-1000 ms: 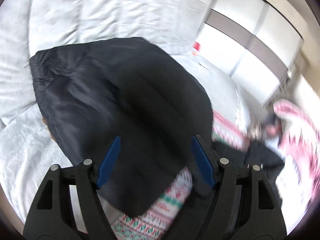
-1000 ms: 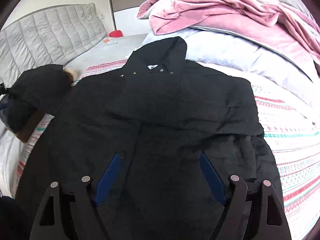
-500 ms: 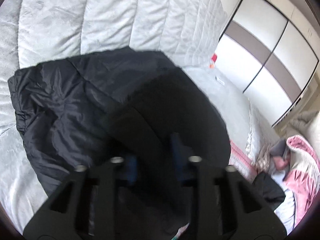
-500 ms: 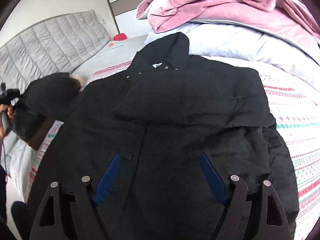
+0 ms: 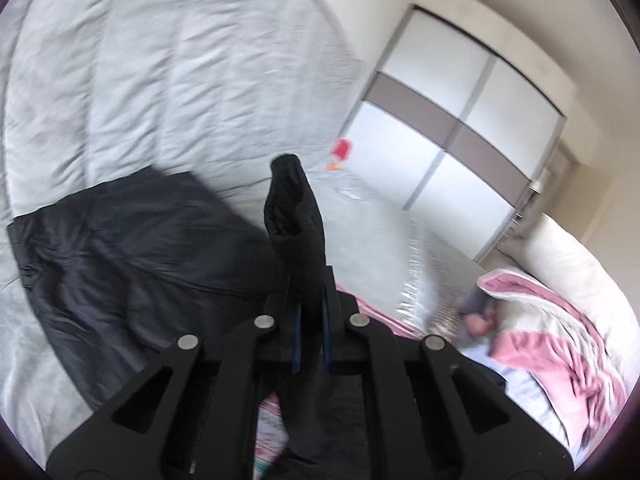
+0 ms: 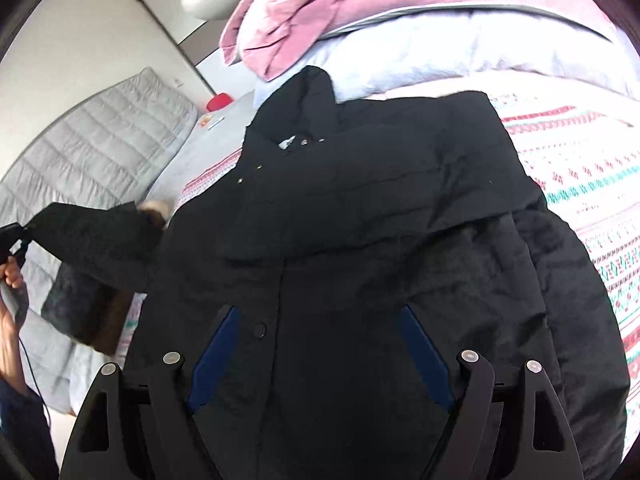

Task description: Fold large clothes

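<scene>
A large black padded coat (image 6: 360, 240) lies front up on the patterned bed cover (image 6: 592, 184), collar toward the pillows. My left gripper (image 5: 309, 308) is shut on the black cuff (image 5: 294, 216) of the coat's sleeve, and the fabric sticks up between the fingers. In the right wrist view that sleeve (image 6: 96, 236) is stretched out to the left, off the coat's side. More dark coat fabric (image 5: 132, 256) hangs left of the left gripper. My right gripper (image 6: 320, 344) is open and empty, low over the coat's front near a snap button (image 6: 260, 330).
A grey quilted headboard (image 5: 160, 64) stands beside the bed. A pink blanket (image 6: 400, 8) and a pale duvet (image 6: 460, 56) are heaped beyond the collar. A red object (image 5: 342, 148) lies on the grey sheet. White wardrobe doors (image 5: 460, 112) stand behind.
My left gripper has shut on the sleeve cuff and pulled it outward, away from the coat. The right gripper has stayed open and moved closer over the coat's front.
</scene>
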Motion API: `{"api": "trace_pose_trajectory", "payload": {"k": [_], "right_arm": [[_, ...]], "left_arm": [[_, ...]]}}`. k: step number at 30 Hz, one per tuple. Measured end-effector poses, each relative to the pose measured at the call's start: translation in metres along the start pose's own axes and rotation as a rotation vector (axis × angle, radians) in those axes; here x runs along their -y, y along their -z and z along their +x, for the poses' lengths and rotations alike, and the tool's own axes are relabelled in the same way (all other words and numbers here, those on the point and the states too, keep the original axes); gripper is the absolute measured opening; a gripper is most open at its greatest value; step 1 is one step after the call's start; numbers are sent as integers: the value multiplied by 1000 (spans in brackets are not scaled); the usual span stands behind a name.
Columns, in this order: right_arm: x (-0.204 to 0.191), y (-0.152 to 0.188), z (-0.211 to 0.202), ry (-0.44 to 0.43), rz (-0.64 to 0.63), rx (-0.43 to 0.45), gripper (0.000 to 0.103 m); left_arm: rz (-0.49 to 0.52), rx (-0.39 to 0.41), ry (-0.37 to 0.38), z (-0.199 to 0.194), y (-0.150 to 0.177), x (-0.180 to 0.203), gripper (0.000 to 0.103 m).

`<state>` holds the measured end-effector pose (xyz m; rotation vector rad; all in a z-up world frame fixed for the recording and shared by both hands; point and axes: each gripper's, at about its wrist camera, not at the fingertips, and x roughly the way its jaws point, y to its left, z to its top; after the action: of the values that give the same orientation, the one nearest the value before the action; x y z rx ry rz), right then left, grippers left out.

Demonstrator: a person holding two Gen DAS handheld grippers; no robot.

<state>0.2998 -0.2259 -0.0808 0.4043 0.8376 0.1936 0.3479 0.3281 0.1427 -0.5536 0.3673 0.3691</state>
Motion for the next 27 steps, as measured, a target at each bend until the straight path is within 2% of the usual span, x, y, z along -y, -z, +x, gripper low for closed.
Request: {"api": "trace_pose_trajectory", "payload": {"k": [4,7,10,12,15,19,22,24,27], "right_arm": [[13,-2,-1,-7,45,-19,83],[25,-4,-4,-5,95,-14,83],[39,-6,-8,8,143,-18,83],[49,-8,-11,-4,182,-20,83],[65,-11,-18,-15,233,-5,83],[77,-15,-27,24,258,22,83],[87,-16,-30,7,288,18,83],[90,-15,-31,10,286,13,83],[90,-16,-29,18,269,-4,83]], "left_arm": [[109,9,110,-13,30,63,9],[210,-12,200,-19,66,118,8],[311,-56,280,-18,108,165,9],[394,-108,335,-11,148,197,9],[493,-189,380,6,205,229,9],[607,-317,363,39,286,263,9],[677,-396,329,60,339,270,9],[713,-442,310,70,363,268,11],[738,-470,308,72,379,266,13]]}}
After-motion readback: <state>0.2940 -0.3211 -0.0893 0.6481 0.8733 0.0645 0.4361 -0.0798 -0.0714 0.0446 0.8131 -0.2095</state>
